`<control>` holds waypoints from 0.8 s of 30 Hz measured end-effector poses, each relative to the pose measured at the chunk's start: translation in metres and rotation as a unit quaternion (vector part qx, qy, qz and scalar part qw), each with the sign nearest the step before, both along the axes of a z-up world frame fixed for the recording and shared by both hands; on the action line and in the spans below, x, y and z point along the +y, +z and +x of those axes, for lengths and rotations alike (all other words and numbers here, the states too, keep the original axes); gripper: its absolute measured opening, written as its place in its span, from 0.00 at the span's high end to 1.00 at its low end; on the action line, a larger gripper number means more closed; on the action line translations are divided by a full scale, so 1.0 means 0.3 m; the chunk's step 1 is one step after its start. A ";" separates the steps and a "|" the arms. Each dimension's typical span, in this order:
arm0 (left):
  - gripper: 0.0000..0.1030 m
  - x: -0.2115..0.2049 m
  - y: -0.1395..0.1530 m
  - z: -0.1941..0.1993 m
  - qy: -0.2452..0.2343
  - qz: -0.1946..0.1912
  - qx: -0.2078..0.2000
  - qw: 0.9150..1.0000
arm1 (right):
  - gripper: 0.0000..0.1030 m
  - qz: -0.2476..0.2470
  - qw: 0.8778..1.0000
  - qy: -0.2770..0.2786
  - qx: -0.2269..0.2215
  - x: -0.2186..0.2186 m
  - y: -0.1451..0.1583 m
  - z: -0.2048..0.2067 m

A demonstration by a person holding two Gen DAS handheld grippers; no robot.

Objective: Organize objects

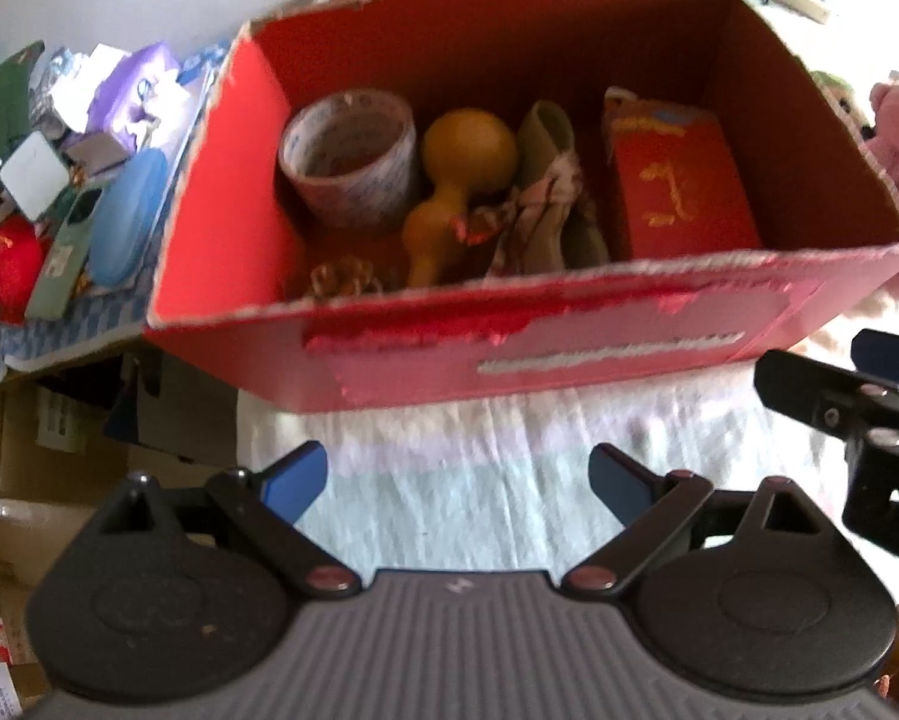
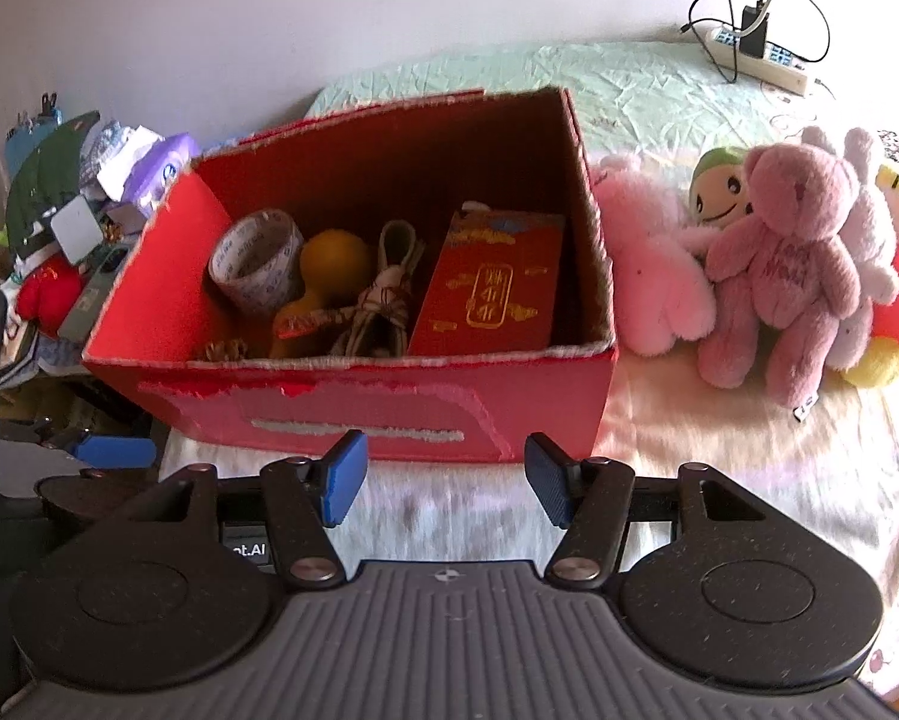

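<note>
**Both claws wide, empty, in front of red box**

L claw [image 1: 458, 489] and R claw [image 2: 446, 483] both spread wide w/ nothing between pads, over pale cloth just short of the box [image 2: 353, 408]. Inside box, L to R: tape roll [image 2: 256, 267], yellow gourd [image 2: 329, 267], cord bundle [image 2: 383, 300], red packet [image 2: 488, 288] leaning upright. Plush toys [image 2: 779, 270] sit just right of box.

A lived-in bedroom at home. A wrinkled pale bedsheet [image 2: 659, 90] fills the frame's middle, with plush toys [image 2: 779, 270] at right. A power strip [image 2: 761, 60] lies upper right and household clutter [image 2: 77, 228] is heaped at left.
</note>
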State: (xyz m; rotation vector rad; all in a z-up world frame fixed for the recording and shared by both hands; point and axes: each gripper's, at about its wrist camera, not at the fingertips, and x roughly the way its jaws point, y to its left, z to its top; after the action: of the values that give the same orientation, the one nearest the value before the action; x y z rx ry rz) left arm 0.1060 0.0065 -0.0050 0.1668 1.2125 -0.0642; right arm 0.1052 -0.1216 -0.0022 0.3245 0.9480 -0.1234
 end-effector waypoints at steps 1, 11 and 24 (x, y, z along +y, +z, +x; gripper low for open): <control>0.09 -0.003 0.012 0.003 -0.001 0.000 -0.004 1.000 | 0.41 0.001 1.000 -0.001 -0.001 -0.004 0.008 0.003; 0.08 -0.005 0.116 0.073 0.000 -0.017 -0.032 0.999 | 0.41 -0.001 0.999 -0.007 -0.036 -0.024 0.099 0.041; 0.08 0.038 0.178 0.068 0.016 -0.033 -0.022 0.999 | 0.41 0.004 0.998 -0.005 -0.061 -0.044 0.148 0.102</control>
State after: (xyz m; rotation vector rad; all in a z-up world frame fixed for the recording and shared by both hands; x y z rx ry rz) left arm 0.1264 0.0179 0.0485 0.0907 1.1668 -0.0725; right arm 0.1358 -0.1347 0.0421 0.3409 0.8259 -0.1077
